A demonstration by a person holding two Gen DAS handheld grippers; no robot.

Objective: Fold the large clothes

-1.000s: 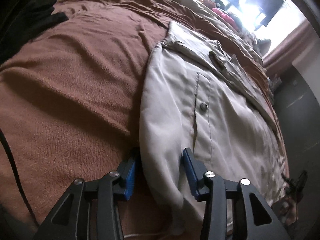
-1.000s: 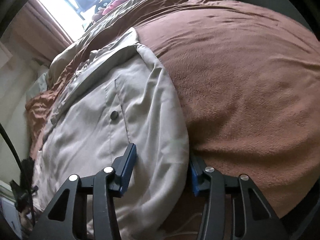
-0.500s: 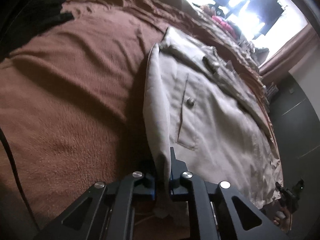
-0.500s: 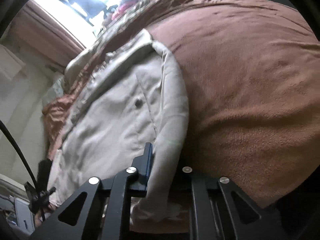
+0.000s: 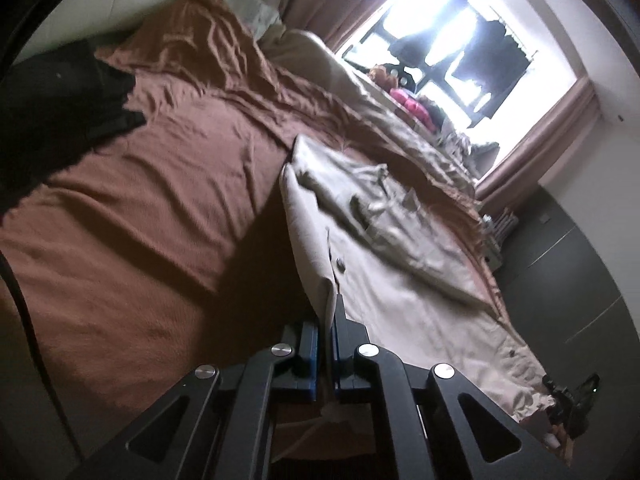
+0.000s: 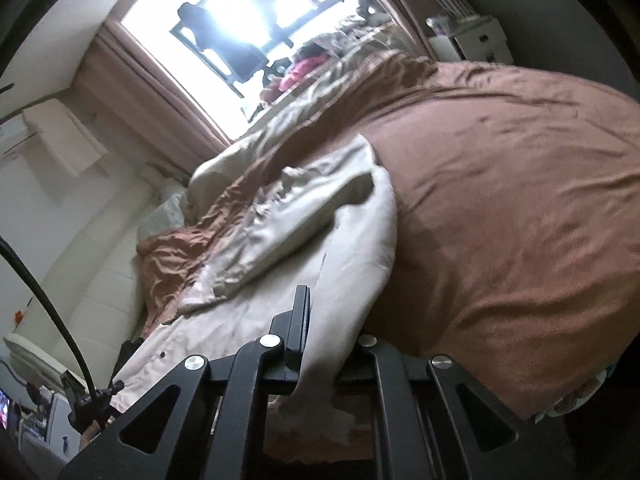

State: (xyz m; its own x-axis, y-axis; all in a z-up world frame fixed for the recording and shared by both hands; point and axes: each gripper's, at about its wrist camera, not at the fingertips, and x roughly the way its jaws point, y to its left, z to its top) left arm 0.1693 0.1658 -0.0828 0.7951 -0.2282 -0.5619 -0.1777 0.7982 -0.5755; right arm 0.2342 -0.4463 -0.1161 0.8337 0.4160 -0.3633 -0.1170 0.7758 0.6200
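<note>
Fingers of left gripper [image 5: 327, 344] pinch the edge of the beige button-up cotton coat [image 5: 400, 280] — right gripper [image 6: 324, 340] clamps its other edge. Coat lifts off the brown fleece bed blanket [image 5: 140, 200], window [image 5: 452, 40] beyond.

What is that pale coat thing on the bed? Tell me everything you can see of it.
The beige jacket looks like light, smooth woven cloth, with a collar, a flapped chest pocket and dark round buttons. It lies spread and creased on the brown blanket, collar end toward the window. Its two near edges are lifted off the bed: the left gripper is shut on one side edge, the right gripper on the other. Its far front panel is rumpled over itself.
</note>
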